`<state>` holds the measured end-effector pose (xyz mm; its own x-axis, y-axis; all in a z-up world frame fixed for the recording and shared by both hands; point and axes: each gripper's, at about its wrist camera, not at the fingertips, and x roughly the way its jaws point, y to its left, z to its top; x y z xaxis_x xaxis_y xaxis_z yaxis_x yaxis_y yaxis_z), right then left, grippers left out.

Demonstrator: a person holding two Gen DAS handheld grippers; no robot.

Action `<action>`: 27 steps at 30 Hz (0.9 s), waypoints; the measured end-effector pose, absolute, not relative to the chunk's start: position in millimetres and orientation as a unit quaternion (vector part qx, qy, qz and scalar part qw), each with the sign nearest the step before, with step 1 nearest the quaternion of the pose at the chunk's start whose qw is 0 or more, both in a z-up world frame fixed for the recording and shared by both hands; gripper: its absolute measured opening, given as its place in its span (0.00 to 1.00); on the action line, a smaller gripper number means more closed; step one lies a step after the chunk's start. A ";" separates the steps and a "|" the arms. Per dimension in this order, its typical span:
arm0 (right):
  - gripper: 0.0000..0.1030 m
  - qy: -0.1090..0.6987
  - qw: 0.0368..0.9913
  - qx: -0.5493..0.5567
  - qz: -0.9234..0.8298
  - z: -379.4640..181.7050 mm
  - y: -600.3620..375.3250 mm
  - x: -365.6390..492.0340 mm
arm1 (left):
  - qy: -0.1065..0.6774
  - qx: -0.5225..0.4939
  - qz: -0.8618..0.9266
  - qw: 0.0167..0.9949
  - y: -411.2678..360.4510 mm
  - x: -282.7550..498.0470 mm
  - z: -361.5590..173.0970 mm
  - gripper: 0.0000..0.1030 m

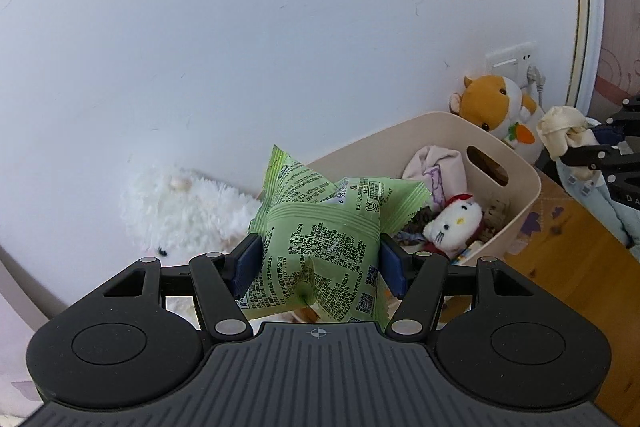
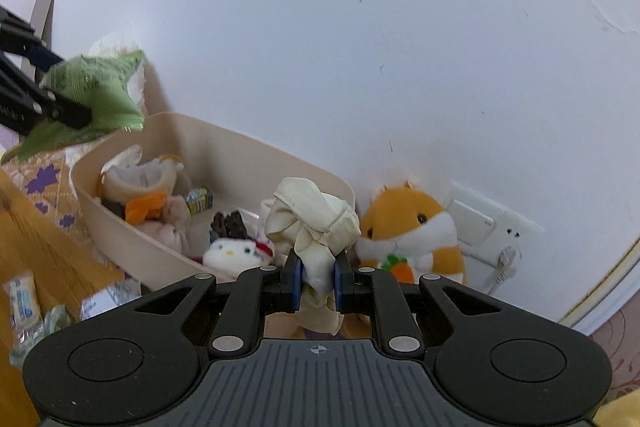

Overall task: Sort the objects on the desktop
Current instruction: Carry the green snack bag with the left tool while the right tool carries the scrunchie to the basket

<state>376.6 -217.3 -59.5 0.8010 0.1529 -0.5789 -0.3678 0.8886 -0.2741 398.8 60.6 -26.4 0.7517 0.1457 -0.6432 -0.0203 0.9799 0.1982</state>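
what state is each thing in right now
left claw: shut on snack bag
snack bag: held in the air, crumpled
right claw: shut on cloth
cloth: bunched, held up
bin: open, partly filled
hamster: upright by the wall

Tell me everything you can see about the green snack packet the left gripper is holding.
The green snack packet is a puffy, crinkled foil-like pouch in light green, with crimped, serrated end seams and a back seam facing the camera. Small black print, QR codes and a barcode cover it. The left gripper pinches its middle between blue pads, holding it in the air near the beige bin. It looks sealed. The right wrist view shows it blurred.
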 end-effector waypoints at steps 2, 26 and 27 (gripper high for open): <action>0.14 0.279 0.931 -0.188 0.141 -57.1 -214.5 381.3 | 0.352 0.085 0.048 0.931 59.1 404.5 -29.2 0.61; 0.32 0.289 0.928 -0.177 0.156 -93.8 -172.1 444.9 | 0.398 0.066 0.057 0.913 27.7 471.9 -83.0 0.63; 0.32 0.292 0.924 -0.187 0.160 -95.9 -169.6 446.8 | 0.400 0.068 0.056 0.912 26.9 473.5 -84.7 0.64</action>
